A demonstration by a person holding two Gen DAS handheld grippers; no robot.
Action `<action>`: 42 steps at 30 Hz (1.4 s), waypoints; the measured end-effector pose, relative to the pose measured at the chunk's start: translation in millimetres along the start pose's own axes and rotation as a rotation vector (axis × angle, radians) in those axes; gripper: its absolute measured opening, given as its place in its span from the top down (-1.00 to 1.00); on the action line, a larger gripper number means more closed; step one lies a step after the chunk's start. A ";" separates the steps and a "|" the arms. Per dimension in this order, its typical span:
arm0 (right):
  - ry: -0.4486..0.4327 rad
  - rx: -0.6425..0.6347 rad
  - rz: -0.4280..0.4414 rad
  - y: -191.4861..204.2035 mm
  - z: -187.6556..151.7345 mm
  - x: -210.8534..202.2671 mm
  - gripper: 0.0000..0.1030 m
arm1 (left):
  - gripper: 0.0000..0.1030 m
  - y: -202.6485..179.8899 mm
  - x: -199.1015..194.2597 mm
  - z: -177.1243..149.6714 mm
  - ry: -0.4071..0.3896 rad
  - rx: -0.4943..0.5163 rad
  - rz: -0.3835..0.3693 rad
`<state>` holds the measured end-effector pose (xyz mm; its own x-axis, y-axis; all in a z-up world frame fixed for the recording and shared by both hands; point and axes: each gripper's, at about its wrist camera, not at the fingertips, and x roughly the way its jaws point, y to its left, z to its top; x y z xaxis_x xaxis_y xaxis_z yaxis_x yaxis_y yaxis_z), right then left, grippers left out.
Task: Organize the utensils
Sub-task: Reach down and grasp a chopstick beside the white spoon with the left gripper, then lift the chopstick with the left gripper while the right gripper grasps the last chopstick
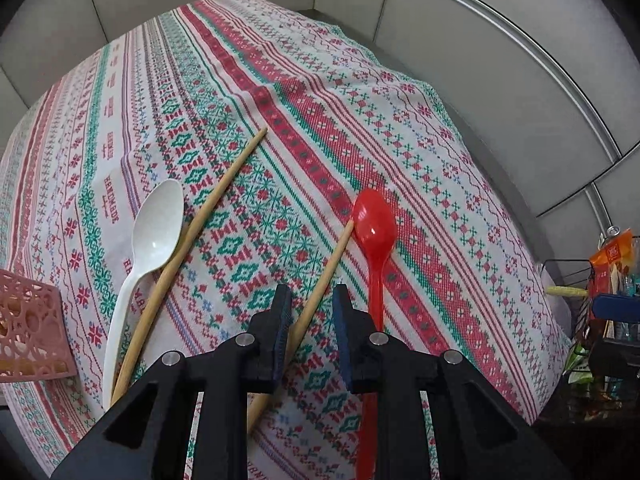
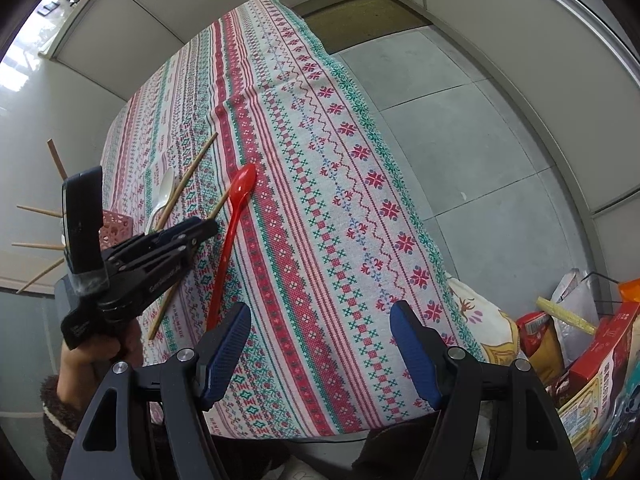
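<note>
Now we note the left gripper (image 1: 311,300) over the patterned tablecloth (image 1: 400,128) on the table, its jaws narrowly parted with a wooden chopstick (image 1: 320,288) running between them; the pads stand just off the stick on both sides, so we read no grip. No earlier view, so we record only that stance. Taking the red plastic spoon (image 1: 374,232) as our landmark: this chopstick lies just beside it on the left, its far tip almost touching the bowl of the spoon. Further left of the red spoon lies a second chopstick (image 1: 200,232), and against that one's left side a white plastic spoon (image 1: 148,248), the two touching. Well left of the red spoon, at the cloth's edge, stands a pink perforated holder (image 1: 28,328). Our right gripper (image 2: 320,344) hovers wide open with nothing between its pads, near the handle end of the red spoon. A hand (image 2: 92,356) in a fuzzy sleeve carries the left gripper.
</note>
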<state>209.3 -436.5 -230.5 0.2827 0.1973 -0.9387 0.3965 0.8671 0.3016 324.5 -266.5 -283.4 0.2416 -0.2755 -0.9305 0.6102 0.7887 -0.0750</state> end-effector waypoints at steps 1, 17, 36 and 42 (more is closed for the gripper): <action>0.002 0.003 -0.002 -1.6 0.0 0.3 -0.42 | 0.56 -2.7 1.1 1.6 -0.008 0.003 0.008; 0.015 0.017 -0.015 2.4 0.4 6.3 -0.42 | 0.90 33.6 -31.7 -9.0 -0.042 -0.109 0.028; 0.025 -0.074 0.022 89.1 32.6 50.7 -0.42 | 0.90 91.6 -161.4 -79.5 -0.255 -0.191 -0.047; -0.048 -0.032 0.015 113.7 57.0 65.3 -0.39 | 0.90 113.2 -190.9 -97.2 -0.328 -0.216 -0.029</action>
<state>322.7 -351.0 -248.0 0.3300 0.1890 -0.9249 0.3642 0.8784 0.3094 274.1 -71.3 -149.1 0.4764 -0.4331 -0.7652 0.4560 0.8658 -0.2061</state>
